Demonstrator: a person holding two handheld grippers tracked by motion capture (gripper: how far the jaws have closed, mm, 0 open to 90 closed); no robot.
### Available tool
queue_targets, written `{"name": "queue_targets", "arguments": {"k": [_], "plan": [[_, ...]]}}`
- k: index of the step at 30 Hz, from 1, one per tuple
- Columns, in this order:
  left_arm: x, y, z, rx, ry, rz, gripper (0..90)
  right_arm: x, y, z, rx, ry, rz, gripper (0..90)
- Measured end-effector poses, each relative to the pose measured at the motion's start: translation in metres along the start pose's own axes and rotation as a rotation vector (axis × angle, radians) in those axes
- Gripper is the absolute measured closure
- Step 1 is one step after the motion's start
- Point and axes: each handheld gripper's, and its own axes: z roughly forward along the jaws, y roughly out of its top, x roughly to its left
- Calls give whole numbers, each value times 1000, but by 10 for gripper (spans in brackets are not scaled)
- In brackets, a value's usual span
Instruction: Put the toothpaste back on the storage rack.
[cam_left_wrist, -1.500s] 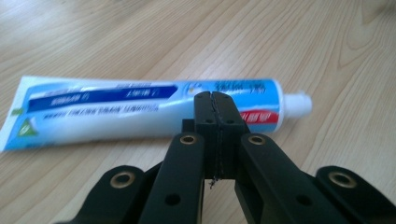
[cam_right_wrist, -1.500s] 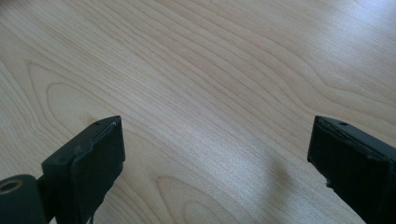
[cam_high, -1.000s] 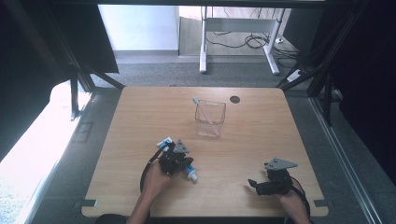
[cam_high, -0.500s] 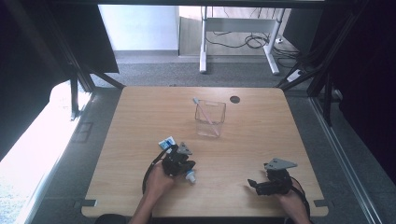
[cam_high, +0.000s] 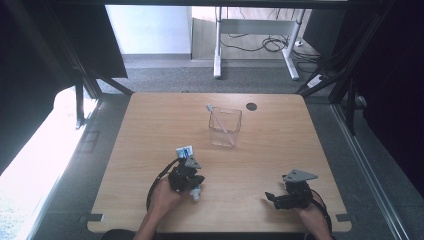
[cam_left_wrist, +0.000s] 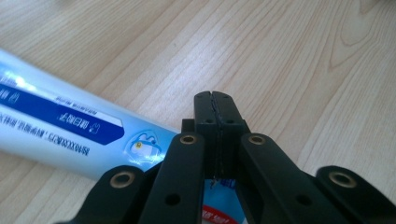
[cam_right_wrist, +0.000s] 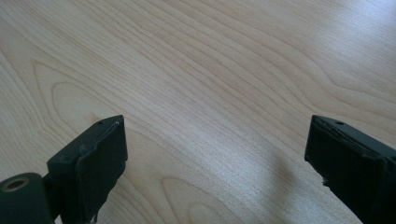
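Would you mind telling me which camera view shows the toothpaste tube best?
The left gripper view: the toothpaste tube lies close up on the table, print legible. The high view shows the same tube small, mostly under the left gripper. The right gripper view offers bare wood.

Grey carpet floor (cam_high: 165, 75), white desk legs (cam_high: 218, 45), bright left daylight.

A blue-and-white toothpaste tube (cam_left_wrist: 70, 128) carries upside-down white lettering on a dark blue band, apparently Chinese characters too blurred to read; a small cartoon emblem sits at 3 o'clock of that band. No other readable text appears.
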Motion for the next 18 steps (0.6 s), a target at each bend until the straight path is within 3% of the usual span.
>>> {"name": "queue_targets", "arguments": {"k": [18], "plan": [[15, -21, -17, 19, 31, -30, 898, -1, -1, 1, 5, -4, -4, 63]]}}
